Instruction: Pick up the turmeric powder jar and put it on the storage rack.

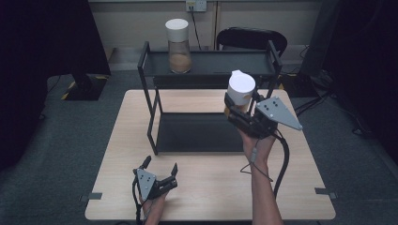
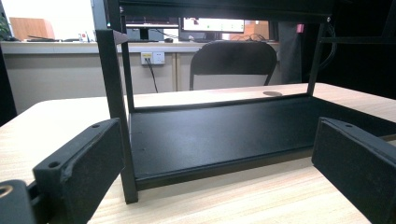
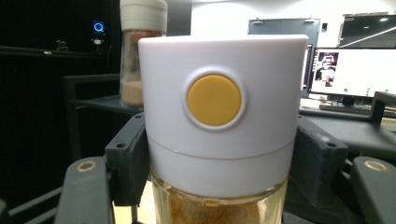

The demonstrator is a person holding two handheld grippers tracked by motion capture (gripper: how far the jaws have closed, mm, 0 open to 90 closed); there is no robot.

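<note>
The white-lidded jar [image 1: 241, 93], glass-bodied with tan contents, is held off the worktop [image 1: 211, 187] at the right end of the black two-tier shelf [image 1: 206, 63], just below its upper tier. The right claw [image 1: 237, 110] grips it, jaws pressed on both sides of the lid, whose yellow button [image 3: 214, 100] faces that claw's camera. A second jar [image 1: 178, 45] stands on the upper tier, far left. The left claw [image 1: 161, 171] rests near-left on the worktop, jaws spread wide with nothing between them.

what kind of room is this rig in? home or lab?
Probably an office or lab, not a home. Computer monitors sit on a desk at the back, a black office chair stands behind the wooden table, and the floor is grey carpet with trailing cables.
</note>
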